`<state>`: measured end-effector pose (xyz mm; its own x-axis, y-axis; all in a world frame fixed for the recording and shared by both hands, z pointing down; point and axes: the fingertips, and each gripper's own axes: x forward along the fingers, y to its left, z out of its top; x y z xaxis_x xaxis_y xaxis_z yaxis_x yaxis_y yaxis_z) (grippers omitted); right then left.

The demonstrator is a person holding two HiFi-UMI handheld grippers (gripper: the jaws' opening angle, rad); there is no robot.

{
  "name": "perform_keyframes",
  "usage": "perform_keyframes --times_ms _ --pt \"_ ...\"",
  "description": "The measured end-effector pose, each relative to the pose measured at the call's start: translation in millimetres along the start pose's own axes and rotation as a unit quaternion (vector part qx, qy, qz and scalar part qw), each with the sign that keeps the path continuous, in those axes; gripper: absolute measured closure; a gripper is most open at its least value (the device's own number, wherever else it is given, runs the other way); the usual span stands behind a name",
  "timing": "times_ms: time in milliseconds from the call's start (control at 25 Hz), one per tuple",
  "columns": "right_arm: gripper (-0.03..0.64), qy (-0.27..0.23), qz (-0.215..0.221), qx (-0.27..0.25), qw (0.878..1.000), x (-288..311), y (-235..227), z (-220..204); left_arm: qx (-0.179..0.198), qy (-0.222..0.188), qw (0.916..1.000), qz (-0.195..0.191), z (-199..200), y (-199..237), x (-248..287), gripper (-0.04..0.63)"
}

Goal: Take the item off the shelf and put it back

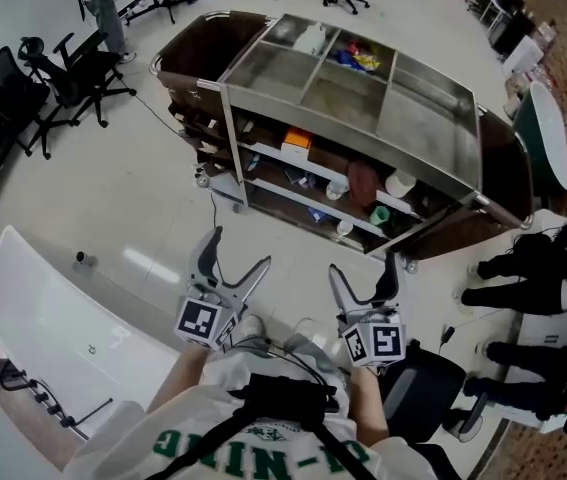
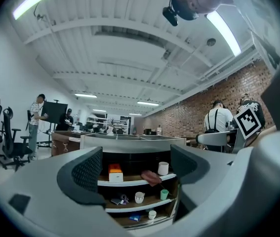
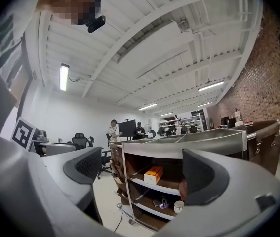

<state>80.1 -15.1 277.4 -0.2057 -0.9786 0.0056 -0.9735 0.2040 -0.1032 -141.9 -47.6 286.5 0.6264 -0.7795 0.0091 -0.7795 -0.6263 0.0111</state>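
— Grippers first: held the left gripper [image 1: 238, 253] and the right gripper [image 1: 363, 268] low, well apart from the shelf cart [image 1: 235, 138]. Found both pairs of jaws spread wide and empty, and looked between them straight at the distant boards.

— Picked up anything yet?

— Judged not. Saw every piece lying on its board: an orange-and-white box [image 2: 115, 173] at the left of the upper board, a brown cloth [image 2: 151, 177] and a white cup [image 2: 163, 168] further right, then a green cup [image 2: 164, 194] and a second white cup [image 2: 139, 197] one board down. Touched none of them. Could not tell which was meant as the item.

— And what remained?

— Reckoned the whole job: closing in on the cart, gripping one piece, lifting it clear, setting it back on its board. Counted no step as done.
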Motion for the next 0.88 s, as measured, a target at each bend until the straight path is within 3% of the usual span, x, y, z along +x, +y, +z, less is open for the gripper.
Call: perform_keyframes --times_ms 280,640,880 --pt "0.089 0.002 -0.001 0.017 1.0 5.7 -22.4 -5.5 -0.002 0.009 0.9999 -0.007 -5.4 -12.3 21.4 0.186" --pt "0.089 -0.002 0.024 0.017 1.0 7.7 -61.5 -1.5 0.002 0.006 0.9999 0.014 -1.1 -33.6 53.8 0.186" --pt "0.089 0.008 0.028 0.004 1.0 13.0 -93.9 -21.5 -0.006 0.019 0.9996 0.021 -16.4 -48.9 79.1 0.186"
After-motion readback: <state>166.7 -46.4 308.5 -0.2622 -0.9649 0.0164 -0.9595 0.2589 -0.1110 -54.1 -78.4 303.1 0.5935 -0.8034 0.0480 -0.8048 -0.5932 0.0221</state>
